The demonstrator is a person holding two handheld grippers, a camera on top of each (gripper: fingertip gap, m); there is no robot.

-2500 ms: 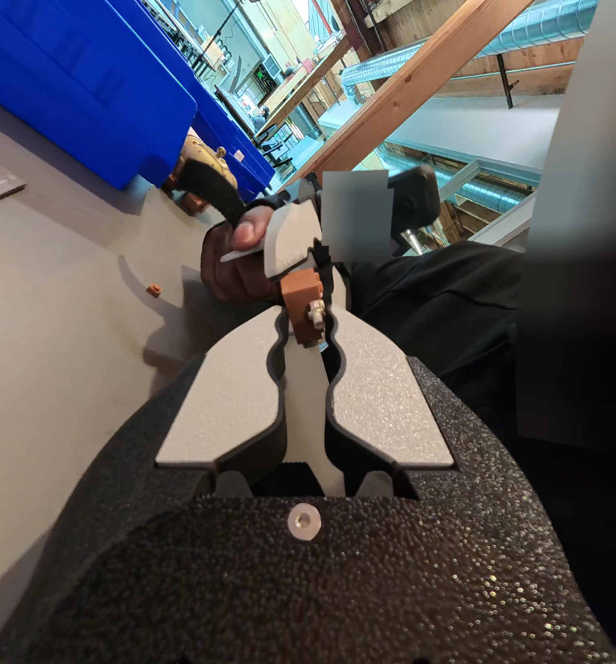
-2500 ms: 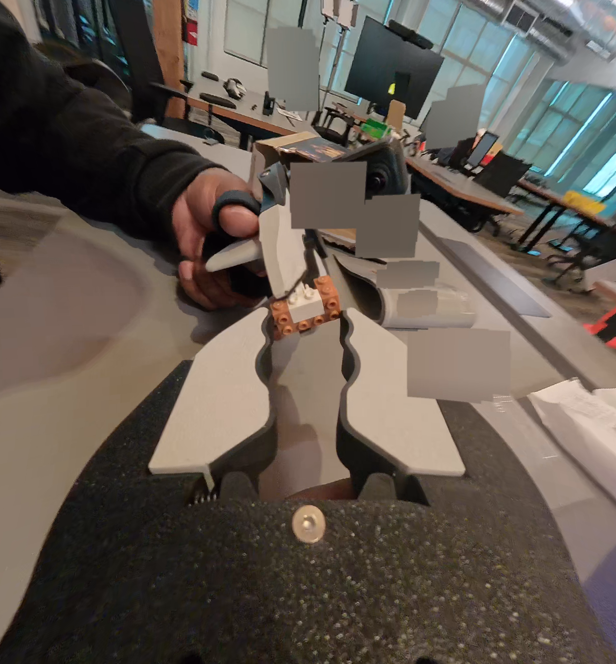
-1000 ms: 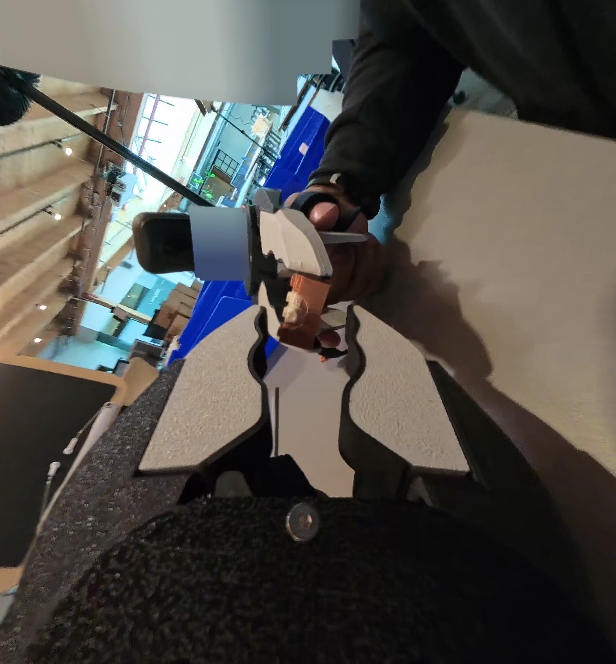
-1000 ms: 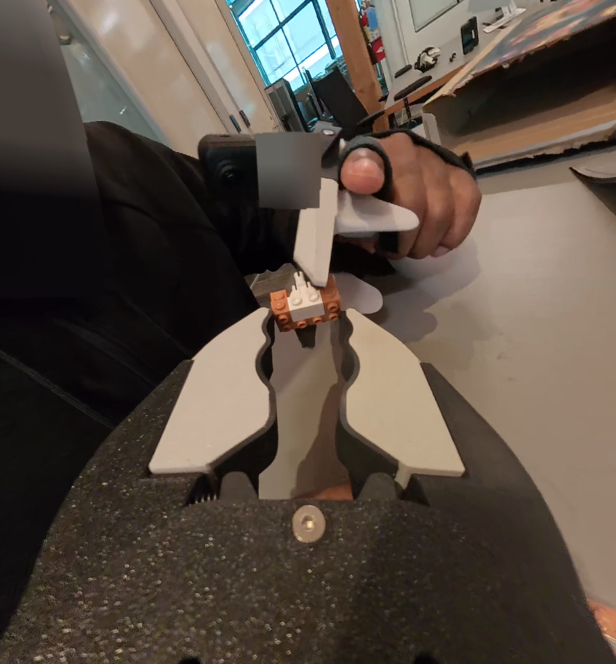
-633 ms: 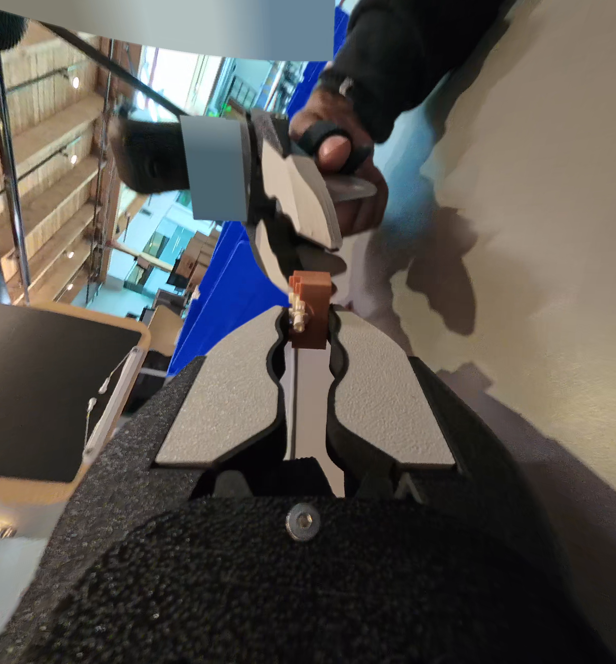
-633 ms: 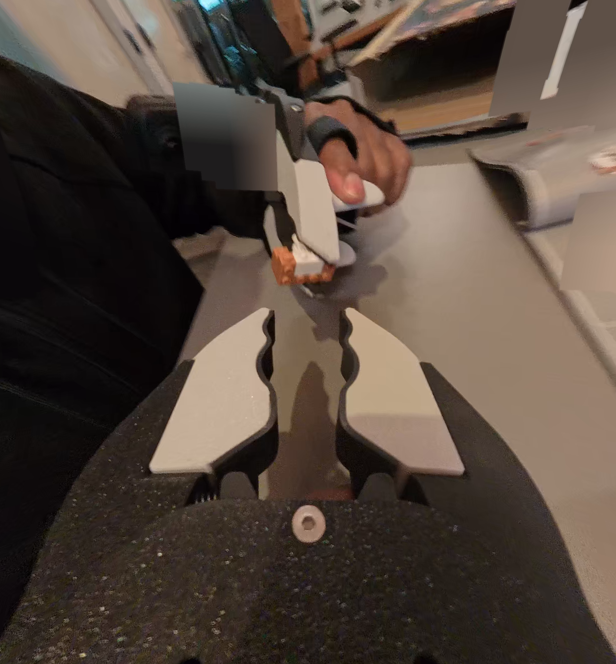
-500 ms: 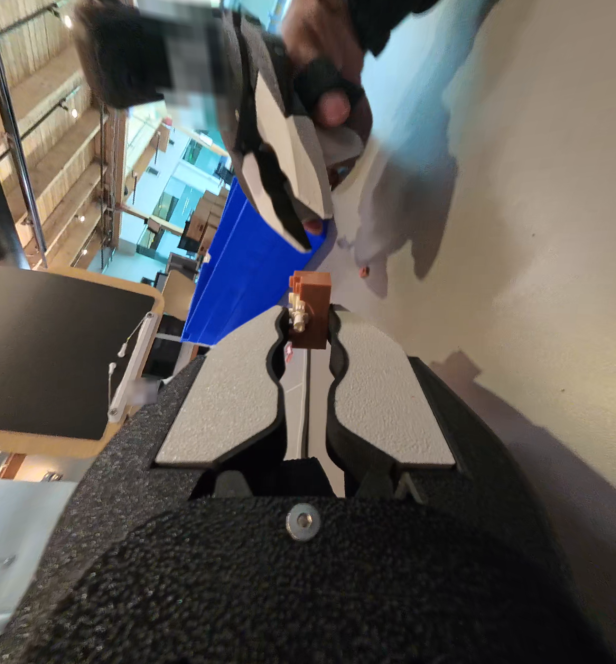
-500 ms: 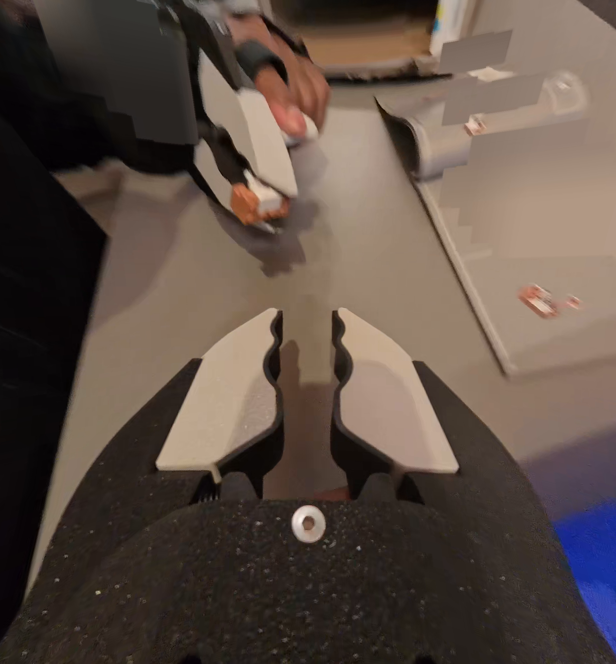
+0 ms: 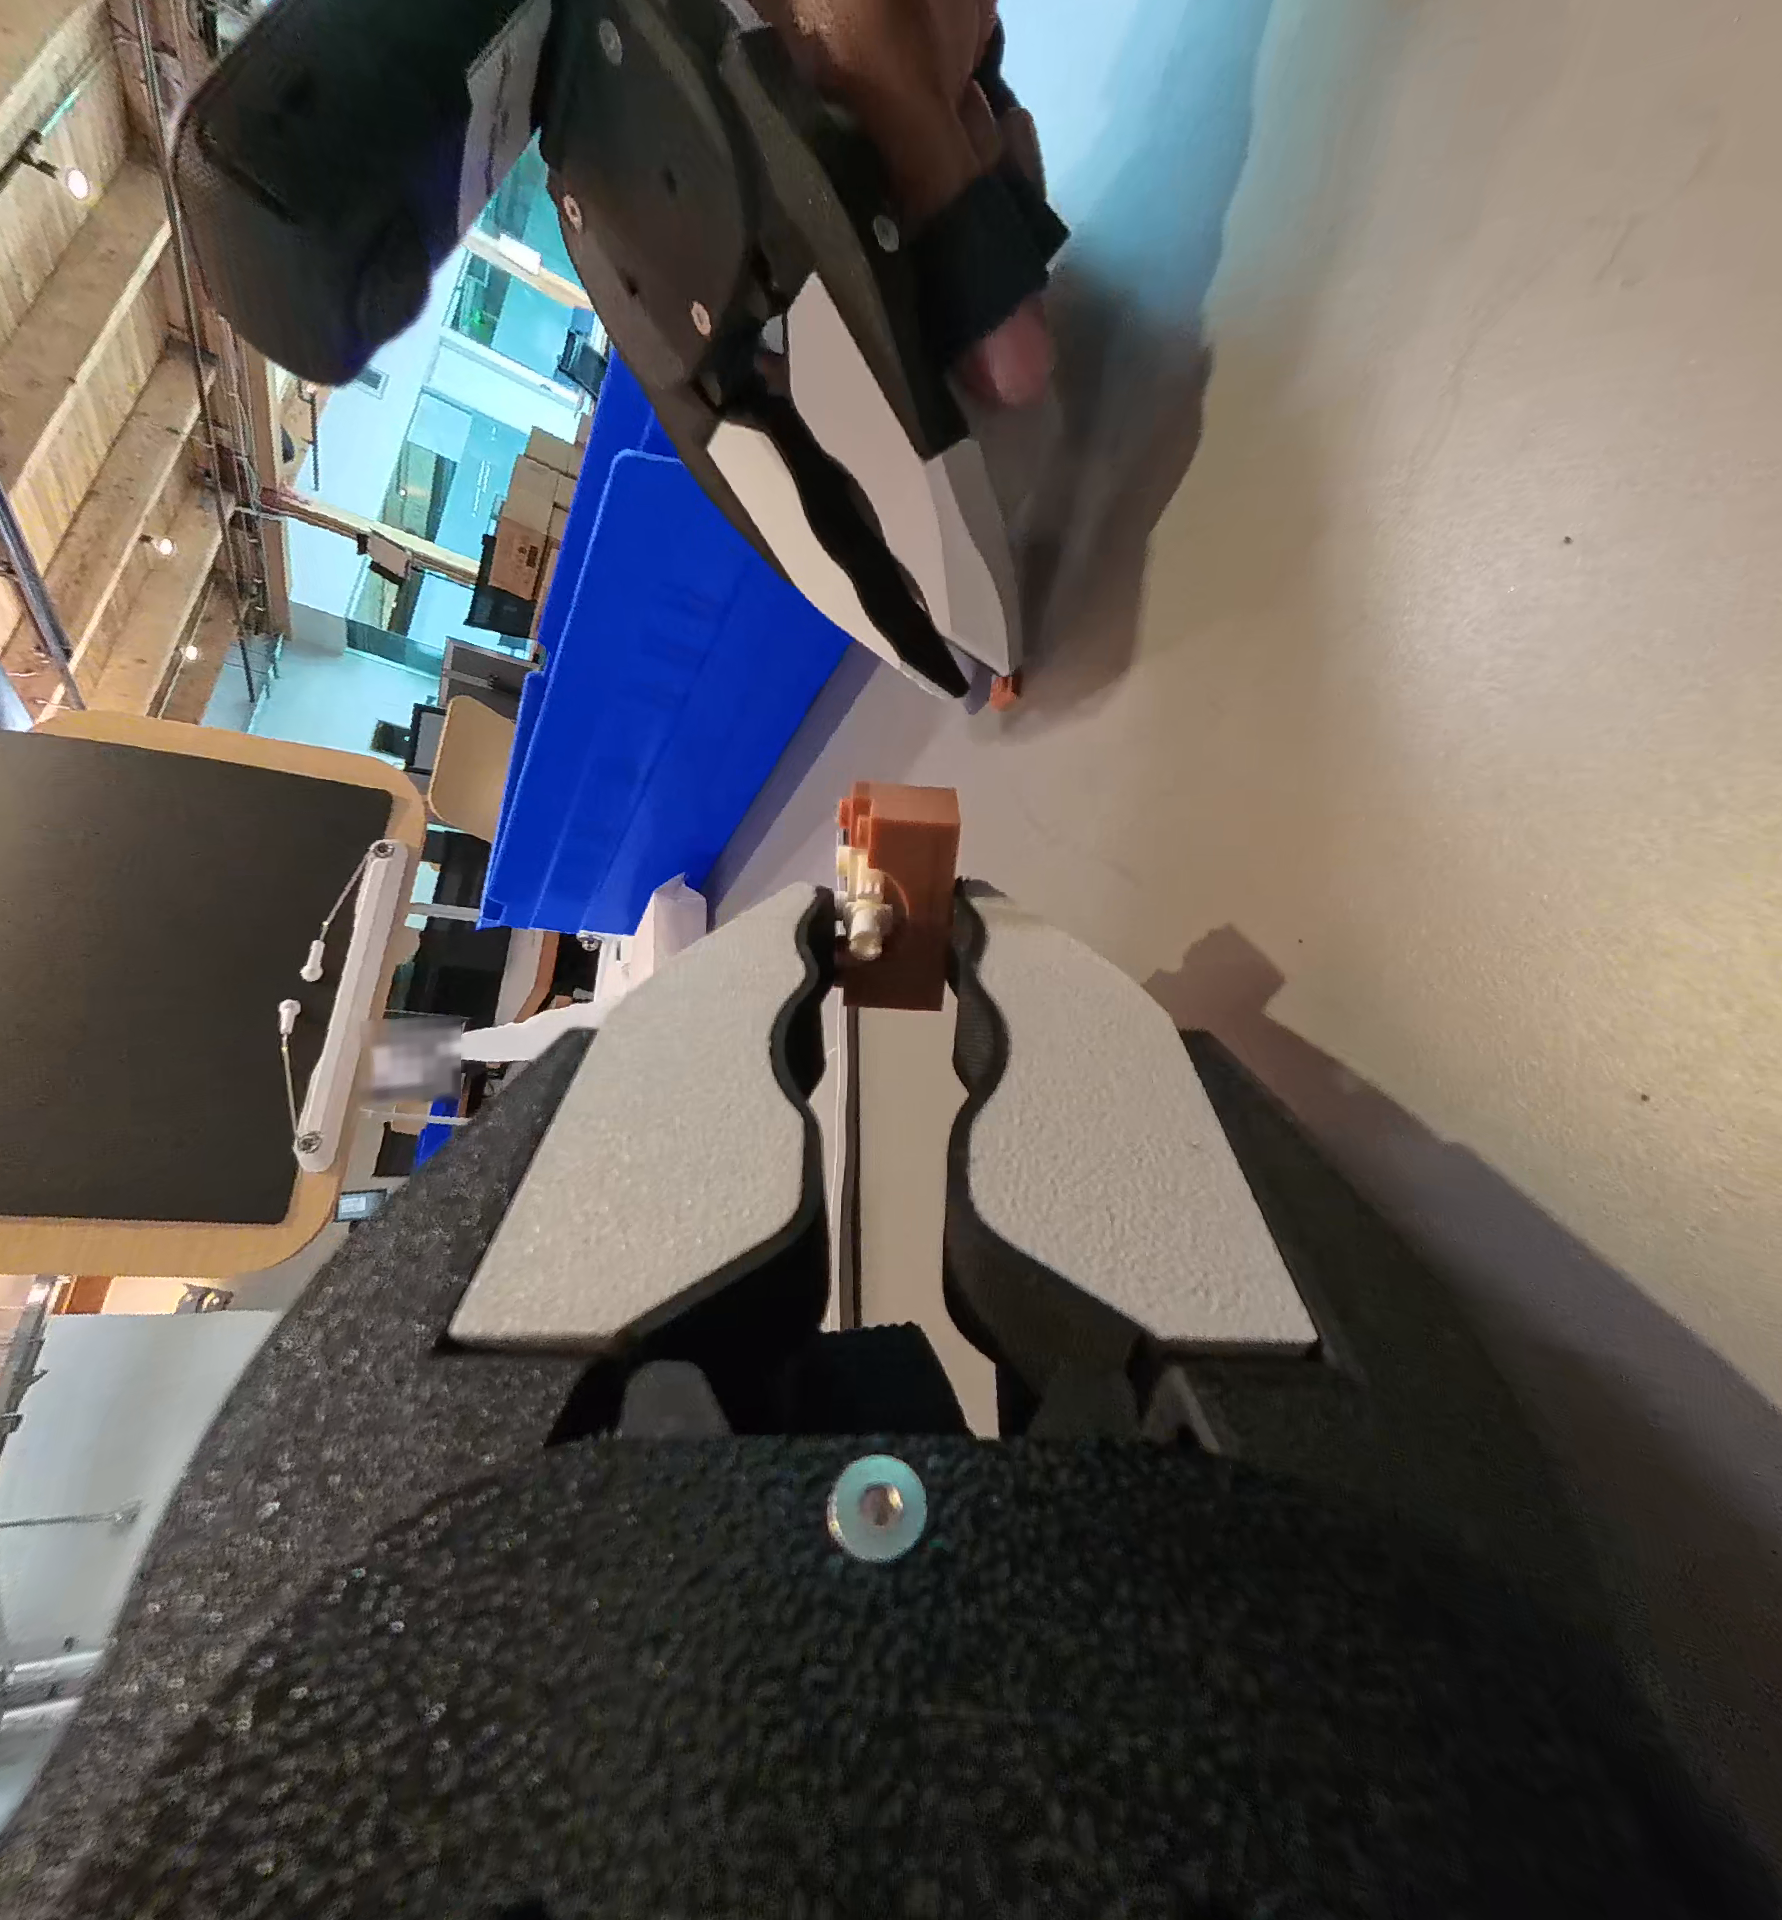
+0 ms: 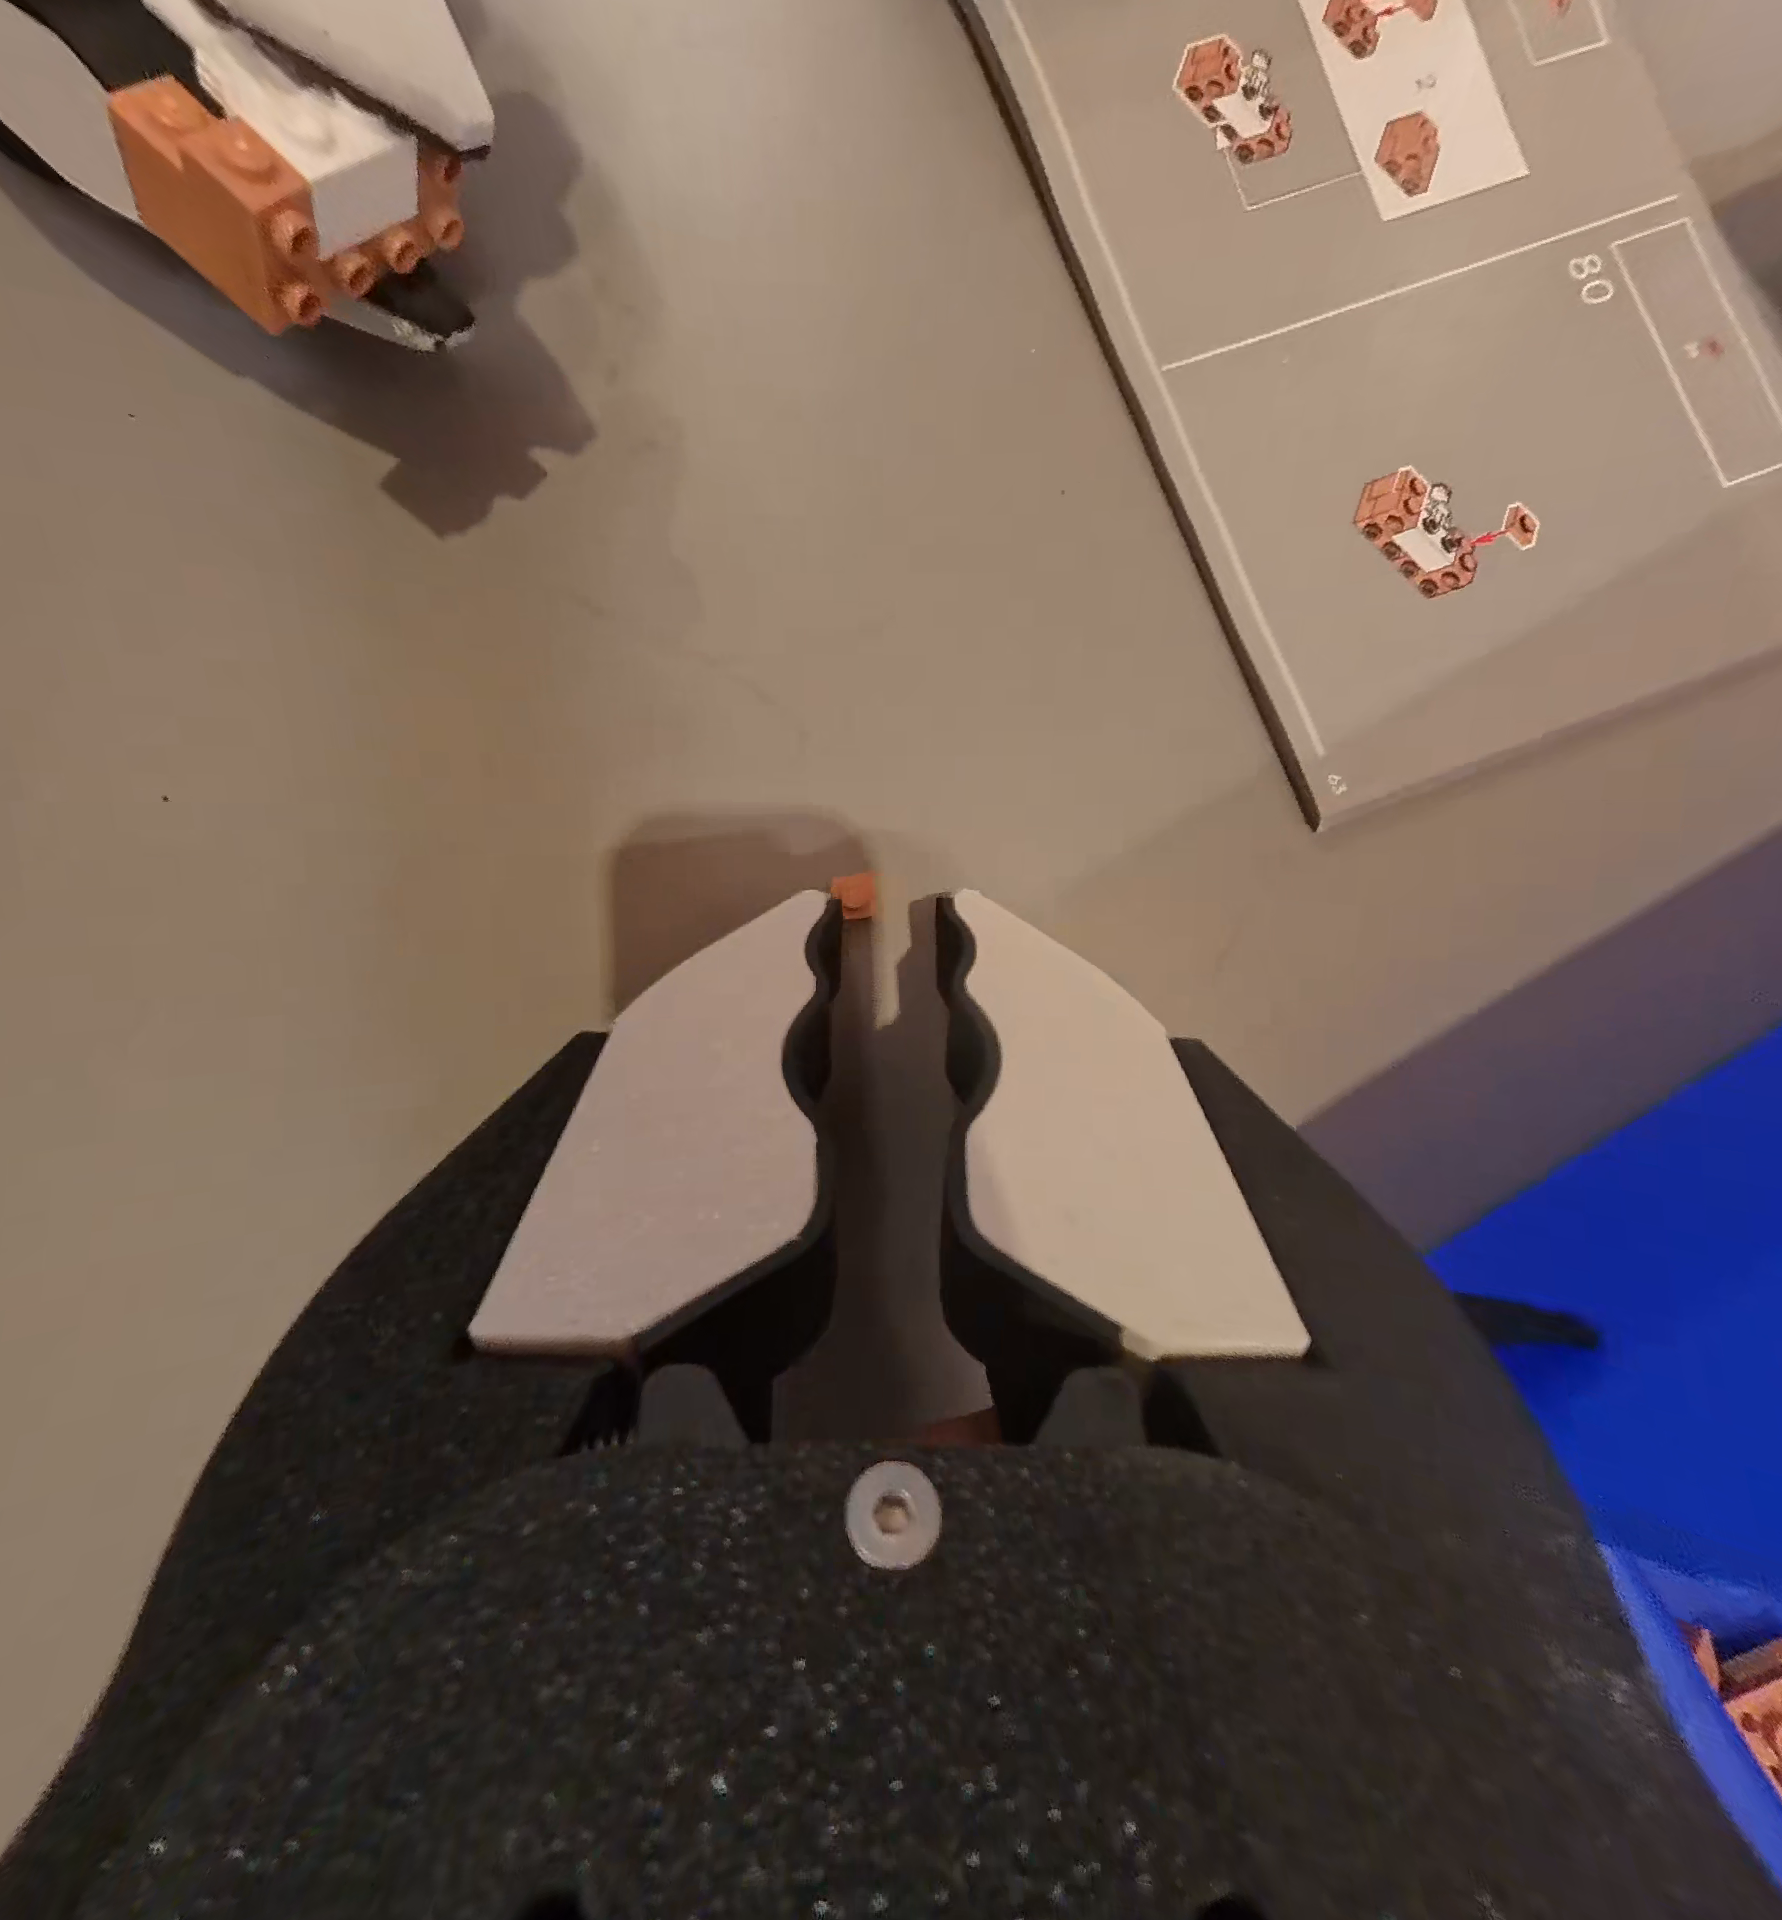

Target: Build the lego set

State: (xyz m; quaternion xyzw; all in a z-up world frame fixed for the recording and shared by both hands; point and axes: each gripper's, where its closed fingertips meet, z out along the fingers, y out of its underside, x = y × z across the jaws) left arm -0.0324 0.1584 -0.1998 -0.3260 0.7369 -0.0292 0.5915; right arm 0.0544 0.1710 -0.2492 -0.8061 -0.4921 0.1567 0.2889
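The left tool point(image 9: 892, 914) is now gripping the brown-and-white brick assembly point(image 9: 902, 899) alone at frame centre, while the right tool point(image 10: 882, 909), having let go, is hovering narrowly open around a tiny orange stud piece point(image 10: 855, 895) on the tabletop point(image 10: 347, 675).

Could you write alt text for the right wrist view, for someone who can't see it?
Two grey fingers point down at a grey table, with a tiny orange brick lying between their tips. At upper left, another gripper holds a brown and white brick block; an instruction sheet lies at upper right.
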